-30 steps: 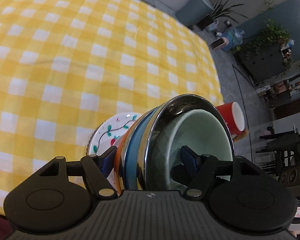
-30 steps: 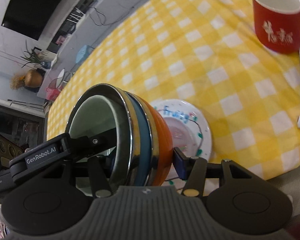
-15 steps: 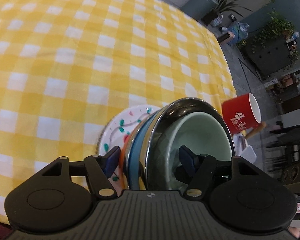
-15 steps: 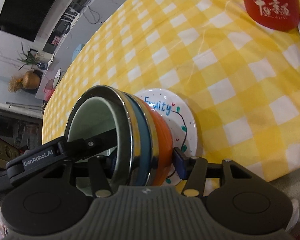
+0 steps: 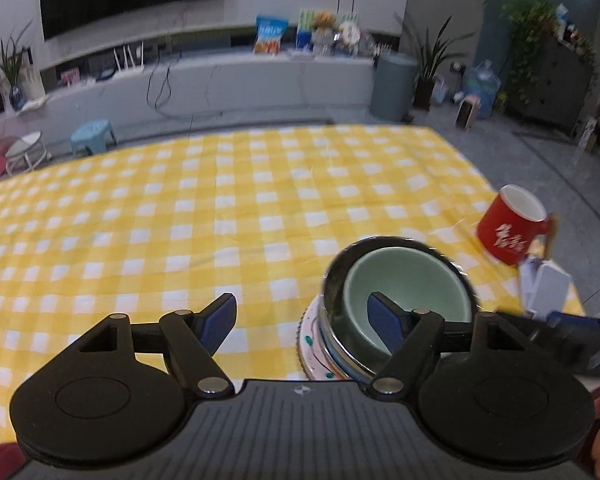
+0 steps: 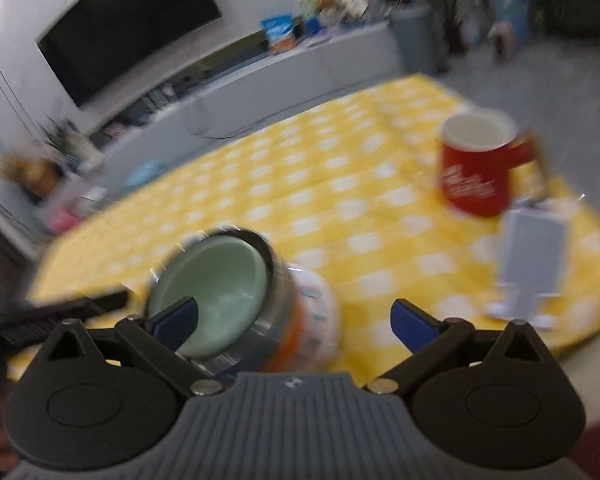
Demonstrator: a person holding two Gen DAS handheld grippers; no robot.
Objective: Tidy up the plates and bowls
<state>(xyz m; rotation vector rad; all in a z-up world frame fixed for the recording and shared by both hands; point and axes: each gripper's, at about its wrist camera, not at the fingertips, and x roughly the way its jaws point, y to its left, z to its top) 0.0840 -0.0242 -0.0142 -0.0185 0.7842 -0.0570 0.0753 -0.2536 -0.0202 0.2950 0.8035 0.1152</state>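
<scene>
Now the nest: a pale green ceramic bowl (image 5: 408,300) sits inside a shiny steel bowl (image 5: 334,280), with a blue rim and an orange bowl (image 6: 296,336) showing beneath, all stacked on a white plate with painted vine decoration (image 5: 309,338). The stack stands near the front edge of the desk with its yellow-and-white checked cloth (image 5: 220,216), openings up. Judged from this, largest-under-smallest nesting keeps the pile compact and stable; the plate serves as a flat base.

Left gripper (image 5: 302,322): jaws opening, spread wide. Its right blue pad overlaps the green bowl's hollow in the left wrist view, but no pad appears pressed on any rim; the left pad hangs over bare cloth. Nothing pinched.

Right gripper (image 6: 294,320): jaws opening, at full spread. Its left pad lies across the green bowl's mouth in the blurred right wrist view, and the right pad is clear of the plate. Nothing pinched. Heavy blur makes contact hard to rule out absolutely.

Both grippers flank the stack from opposite sides, which suits a two-sided carry of a heavy pile; with jaws apart, the stack rests on its own weight.

Further out: a red mug with white lettering (image 5: 510,226) stands apart to the right, and beside it a small grey-white box (image 6: 534,250) near the desk edge. My guess is the stacking is essentially complete.
</scene>
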